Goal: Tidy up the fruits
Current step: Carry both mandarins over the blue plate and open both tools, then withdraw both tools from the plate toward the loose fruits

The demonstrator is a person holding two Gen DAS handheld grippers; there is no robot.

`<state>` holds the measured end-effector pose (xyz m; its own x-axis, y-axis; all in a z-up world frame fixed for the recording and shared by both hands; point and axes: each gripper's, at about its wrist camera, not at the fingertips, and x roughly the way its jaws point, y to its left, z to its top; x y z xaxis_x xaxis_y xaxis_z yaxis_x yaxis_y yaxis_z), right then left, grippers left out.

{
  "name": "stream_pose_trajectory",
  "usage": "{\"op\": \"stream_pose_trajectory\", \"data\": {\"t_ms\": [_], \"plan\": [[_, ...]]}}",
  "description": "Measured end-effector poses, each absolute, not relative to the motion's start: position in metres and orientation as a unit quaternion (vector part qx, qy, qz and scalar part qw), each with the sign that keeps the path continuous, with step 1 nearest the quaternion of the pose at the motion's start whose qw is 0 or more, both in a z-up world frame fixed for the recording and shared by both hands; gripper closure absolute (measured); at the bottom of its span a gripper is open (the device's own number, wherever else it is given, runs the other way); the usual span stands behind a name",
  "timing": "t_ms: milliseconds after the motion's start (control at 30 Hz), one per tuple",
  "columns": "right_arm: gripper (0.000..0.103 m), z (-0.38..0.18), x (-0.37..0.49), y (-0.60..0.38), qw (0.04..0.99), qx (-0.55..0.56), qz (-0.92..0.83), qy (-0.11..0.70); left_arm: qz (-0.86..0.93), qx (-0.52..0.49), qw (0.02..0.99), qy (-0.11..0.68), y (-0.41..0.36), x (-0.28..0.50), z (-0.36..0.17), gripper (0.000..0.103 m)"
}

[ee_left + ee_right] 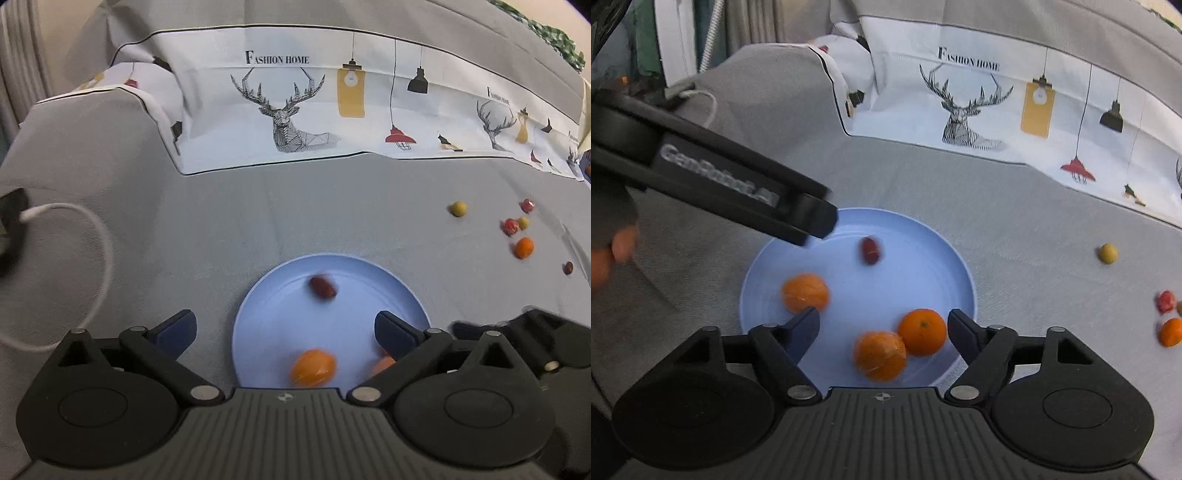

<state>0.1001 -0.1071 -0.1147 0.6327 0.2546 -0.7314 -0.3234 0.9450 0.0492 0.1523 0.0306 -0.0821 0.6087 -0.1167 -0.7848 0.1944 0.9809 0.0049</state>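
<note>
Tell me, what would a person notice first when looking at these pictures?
First the pale blue plate in the middle of the grey cloth, holding three oranges and a dark red fruit. Then the deer cloth behind it. More small fruits lie loose on the cloth to the right.

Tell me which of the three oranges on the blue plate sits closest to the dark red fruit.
The orange on the left side of the plate, behind the right tongs' left fingertip. The other two oranges touch each other nearer the camera, farther from the dark red fruit.
</note>
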Motion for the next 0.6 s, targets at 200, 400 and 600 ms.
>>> {"op": "stream_pose_trajectory", "data": {"t_ms": [200, 400, 600], "plan": [[0.005, -0.082, 0.029, -0.131, 0.891, 0.035, 0.153, 0.426, -0.053, 0.029, 0.887, 0.457, 0.05, 0.092, -0.065, 0.0], [0.001, -0.054, -0.021, -0.129, 0.912, 0.019, 0.133, 0.387, -0.044, 0.017, 0.887, 0.46, 0.055, 0.037, -0.047, 0.0], [0.001, -0.033, -0.053, -0.136, 0.93, 0.02, 0.121, 0.347, -0.044, 0.036, 0.906, 0.418, 0.046, 0.007, -0.02, 0.0]]}}
